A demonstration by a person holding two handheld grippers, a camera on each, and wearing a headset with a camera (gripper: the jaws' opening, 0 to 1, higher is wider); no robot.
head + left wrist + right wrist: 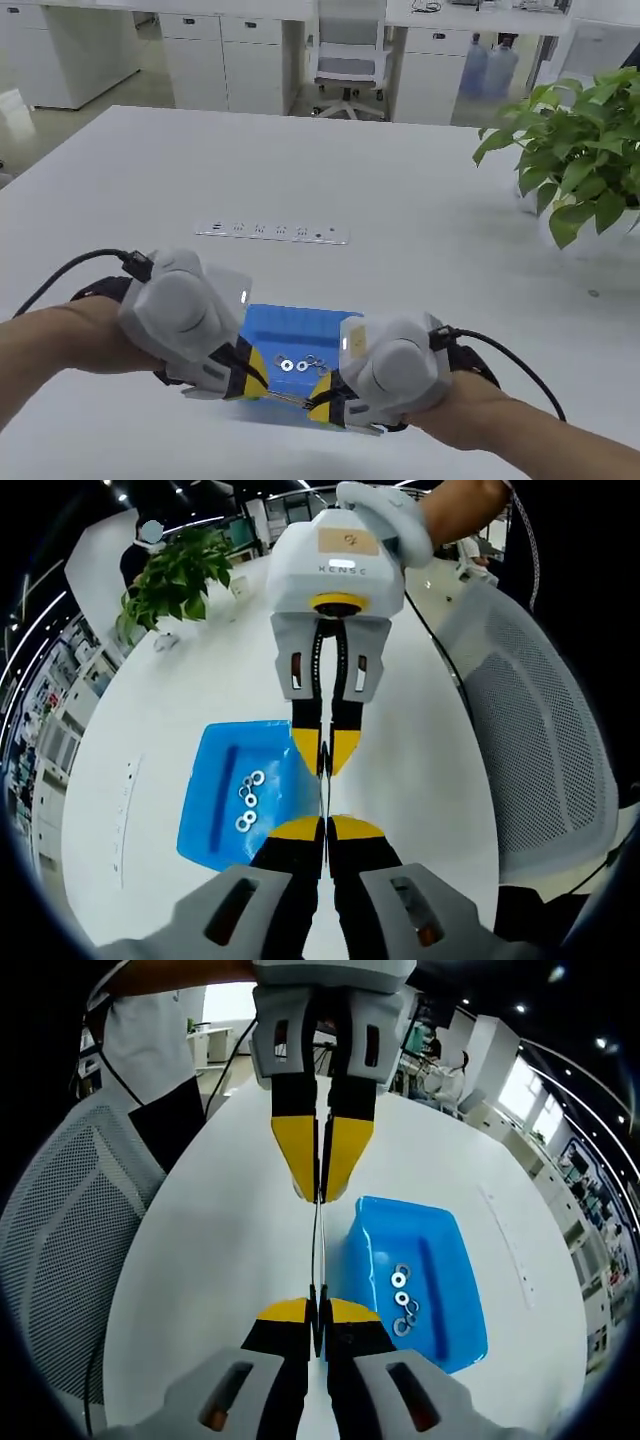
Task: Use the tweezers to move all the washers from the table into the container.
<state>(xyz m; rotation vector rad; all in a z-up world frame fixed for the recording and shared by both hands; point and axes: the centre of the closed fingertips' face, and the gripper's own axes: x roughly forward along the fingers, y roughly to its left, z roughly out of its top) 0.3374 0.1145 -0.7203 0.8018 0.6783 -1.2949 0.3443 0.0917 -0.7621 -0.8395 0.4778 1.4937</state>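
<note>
My left gripper (324,825) and right gripper (318,1306) meet tip-to-tip, jaws clamped on the tweezers (317,1250) lying lengthwise beside the container (450,1250) of washers (402,1300).

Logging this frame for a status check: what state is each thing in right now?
Left gripper: shut on tweezers.
Right gripper: shut on tweezers.
Tweezers: held at both ends.
Washers: lying in container.
Container: upright, open.
</note>
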